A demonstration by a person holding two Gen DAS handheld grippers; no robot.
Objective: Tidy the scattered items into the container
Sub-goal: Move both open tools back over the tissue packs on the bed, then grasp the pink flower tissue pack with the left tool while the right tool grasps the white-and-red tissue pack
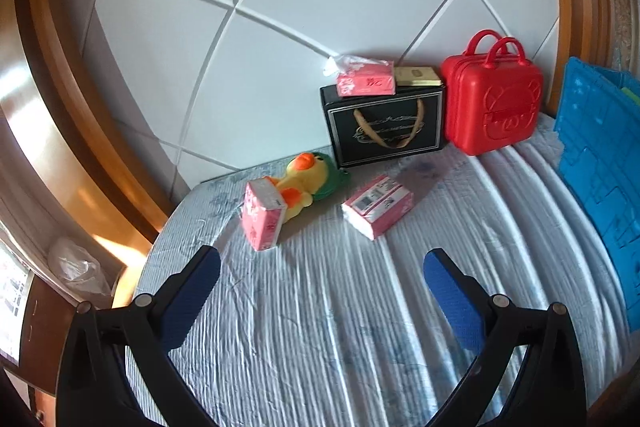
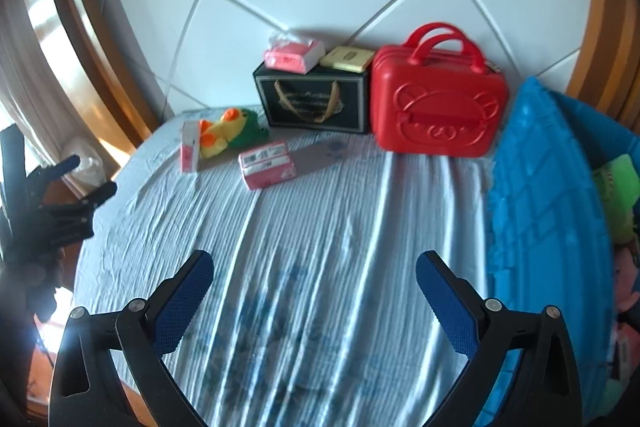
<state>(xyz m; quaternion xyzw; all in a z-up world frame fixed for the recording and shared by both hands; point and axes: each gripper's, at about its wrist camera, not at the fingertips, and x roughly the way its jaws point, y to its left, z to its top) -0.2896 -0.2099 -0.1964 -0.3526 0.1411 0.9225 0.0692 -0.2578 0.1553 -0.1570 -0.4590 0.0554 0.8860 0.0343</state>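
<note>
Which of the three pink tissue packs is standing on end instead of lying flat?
The pink tissue pack leaning against the yellow duck plush toy. The middle pack lies flat on the bedsheet; the third lies atop the black gift bag.

Striped bed (image 1: 340, 307) — tissue packs (image 1: 378, 205), duck toy (image 1: 304, 181), red case (image 1: 494, 103).

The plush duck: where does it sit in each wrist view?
Left wrist: plush duck left of centre, lying behind an upright pink tissue pack.
Right wrist: plush duck upper left, beside the same pack.
Shared landmark: the black gift bag just right of it.
</note>
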